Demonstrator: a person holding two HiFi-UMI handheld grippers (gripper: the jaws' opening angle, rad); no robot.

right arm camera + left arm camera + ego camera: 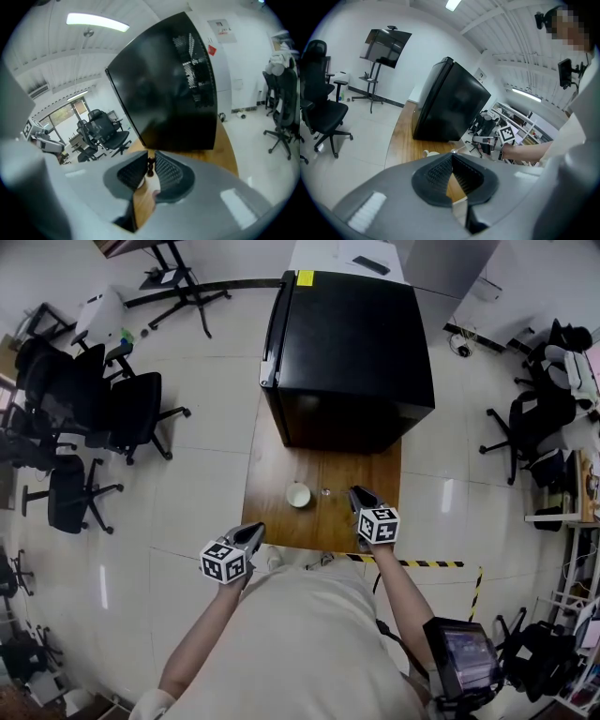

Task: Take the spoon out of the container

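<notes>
Wooden table holds cup, fridge with yellow sticker.

I get head view steeply down on table & cabinet; gripper views low, close, face same cabinet; left's catches right gripper.

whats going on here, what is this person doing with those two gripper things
A person stands at a wooden table with a gripper in each hand. The right gripper is closed on a thin dark handle, apparently the spoon, and holds it just to the right of the white cup, outside it. The left gripper is shut with nothing in it and hangs at the near edge of the table, touching nothing. A big black cabinet stands at the far end of the table.
</notes>
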